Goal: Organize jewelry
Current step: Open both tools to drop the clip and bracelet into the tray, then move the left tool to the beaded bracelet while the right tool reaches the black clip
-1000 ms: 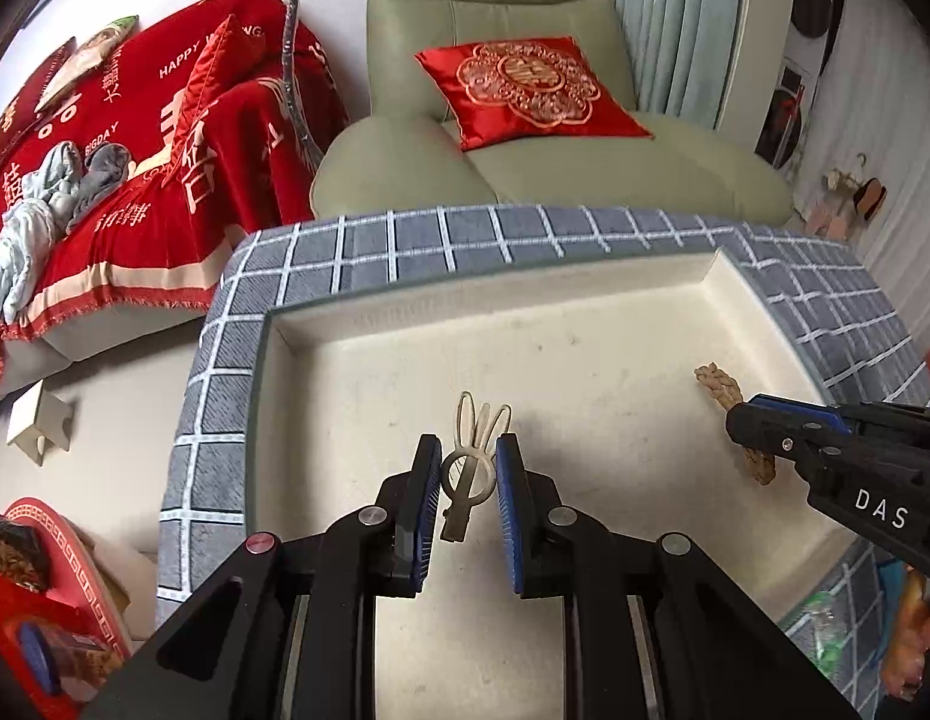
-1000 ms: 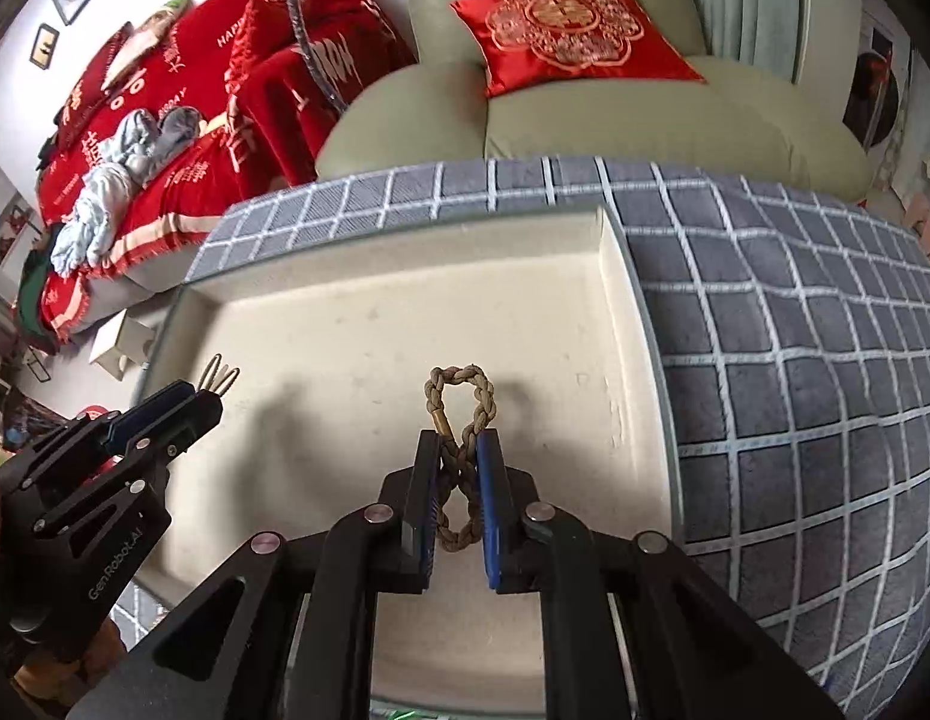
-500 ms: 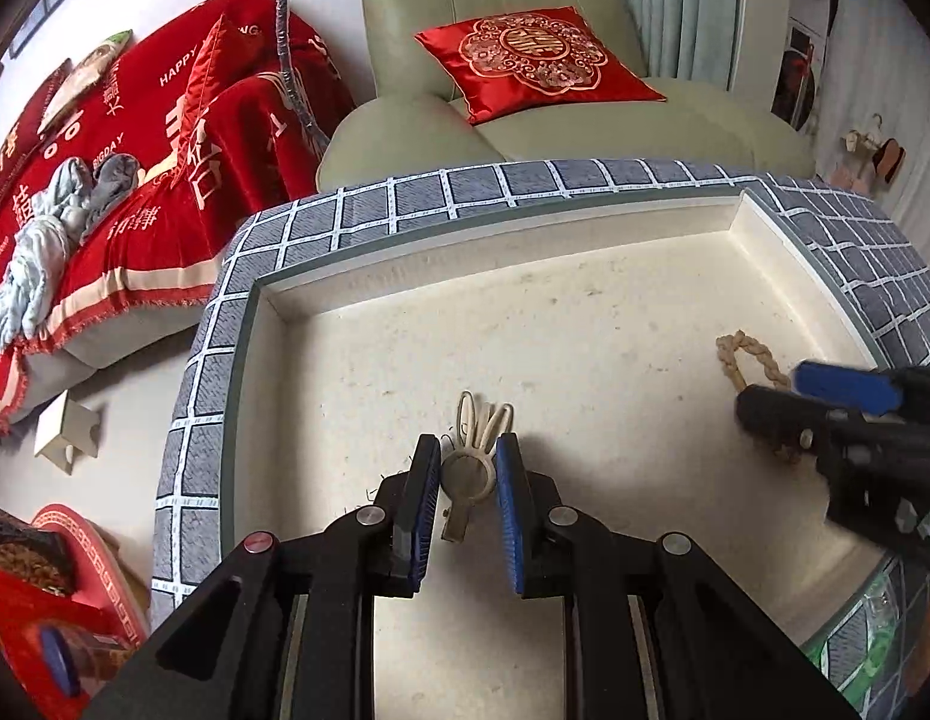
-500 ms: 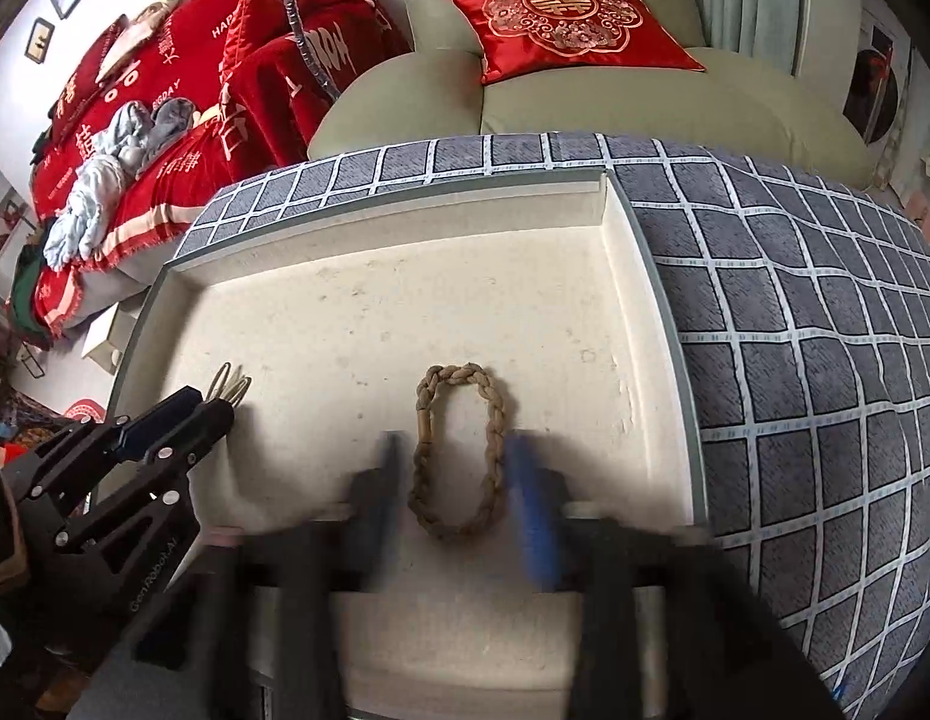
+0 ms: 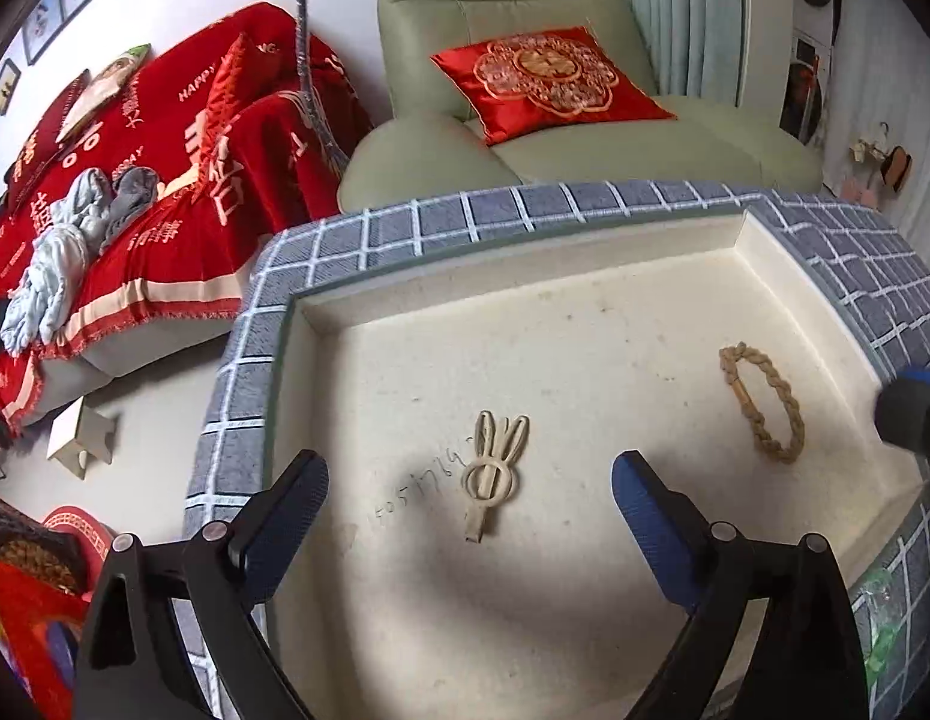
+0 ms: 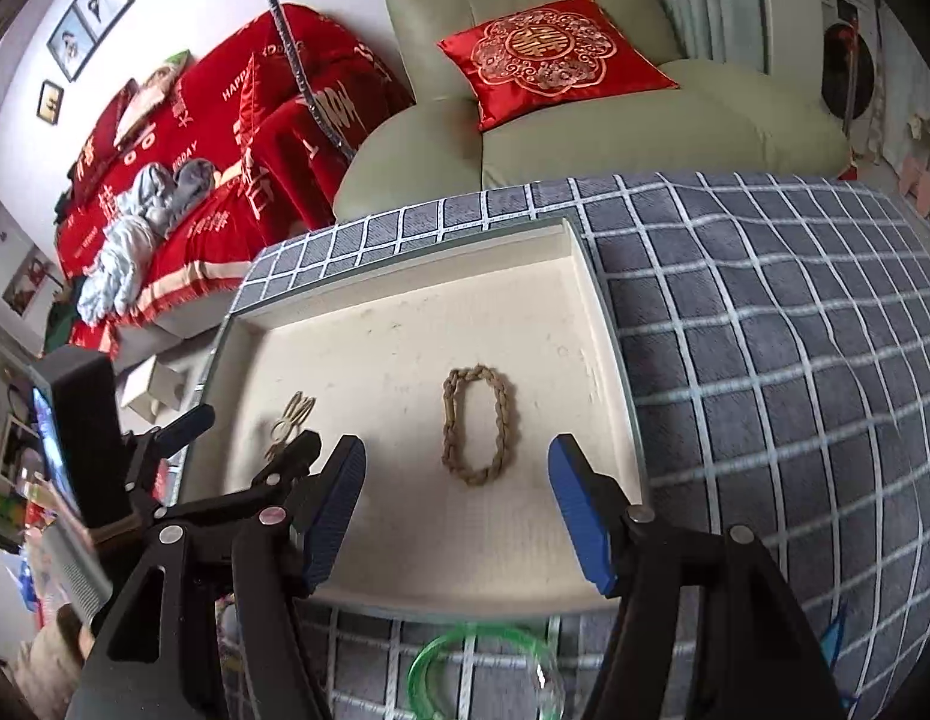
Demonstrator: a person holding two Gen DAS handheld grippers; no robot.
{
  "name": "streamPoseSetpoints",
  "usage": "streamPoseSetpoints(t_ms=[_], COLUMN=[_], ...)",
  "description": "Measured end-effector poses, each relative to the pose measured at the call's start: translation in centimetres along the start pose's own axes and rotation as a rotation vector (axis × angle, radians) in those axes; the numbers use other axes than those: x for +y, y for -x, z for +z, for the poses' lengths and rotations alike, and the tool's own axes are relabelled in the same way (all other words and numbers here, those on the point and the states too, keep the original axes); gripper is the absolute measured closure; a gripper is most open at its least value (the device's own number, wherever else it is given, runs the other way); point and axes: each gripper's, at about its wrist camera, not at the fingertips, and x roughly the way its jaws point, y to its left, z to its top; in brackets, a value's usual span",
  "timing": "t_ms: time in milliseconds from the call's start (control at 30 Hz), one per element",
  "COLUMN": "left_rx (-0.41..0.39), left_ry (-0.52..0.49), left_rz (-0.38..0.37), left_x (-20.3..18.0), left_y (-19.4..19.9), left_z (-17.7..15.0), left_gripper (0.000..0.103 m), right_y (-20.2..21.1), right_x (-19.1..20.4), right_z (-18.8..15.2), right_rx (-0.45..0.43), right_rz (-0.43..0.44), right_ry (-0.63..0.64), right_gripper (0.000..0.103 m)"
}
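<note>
A cream rabbit-shaped hair clip (image 5: 492,474) (image 6: 291,420) lies flat on the floor of the cream tray (image 5: 525,264) (image 6: 603,348). My left gripper (image 5: 468,468) (image 6: 255,427) straddles it, jaws opening wide, pads clear of the clip. To its right in the same tray a braided brown rope bracelet (image 5: 765,402) (image 6: 477,426) lies as an open loop. My right gripper (image 6: 456,450) hangs just in front of it, jaws opening, nothing pressed between the pads. Only one blurred fingertip (image 5: 909,414) of it shows in the left wrist view.
The tray sits on a grey checked cloth (image 6: 765,390). A green bangle (image 6: 441,654) lies on the cloth in front of the tray. Behind stand a green armchair (image 5: 585,138) with a red cushion and a red-covered sofa (image 5: 165,180). A dark screen (image 6: 75,420) stands at the left.
Both grippers went from shut to open. The left let go of the hair clip, the right let go of the bracelet, which now lies flat. The right gripper drew back.
</note>
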Motion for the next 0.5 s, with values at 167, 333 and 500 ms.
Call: streamPoseSetpoints(t_ms=[167, 333, 500], left_rx=[-0.062, -0.09, -0.099], left_ry=[-0.009, -0.015, 0.029], left_rz=[-0.027, -0.052, -0.09], left_x=[0.6, 1.8, 3.5], left_y=[3.1, 6.9, 10.2], left_z=[-0.7, -2.5, -5.8], left_gripper=[0.0, 0.0, 0.0], right_y=[2.1, 4.9, 7.2], right_x=[-0.2, -0.6, -0.3], right_z=[-1.6, -3.5, -6.3], right_rx=[-0.021, -0.075, -0.047], right_rz=[0.03, 0.075, 0.055], right_ry=[-0.029, -0.052, -0.047], right_gripper=[0.02, 0.0, 0.0])
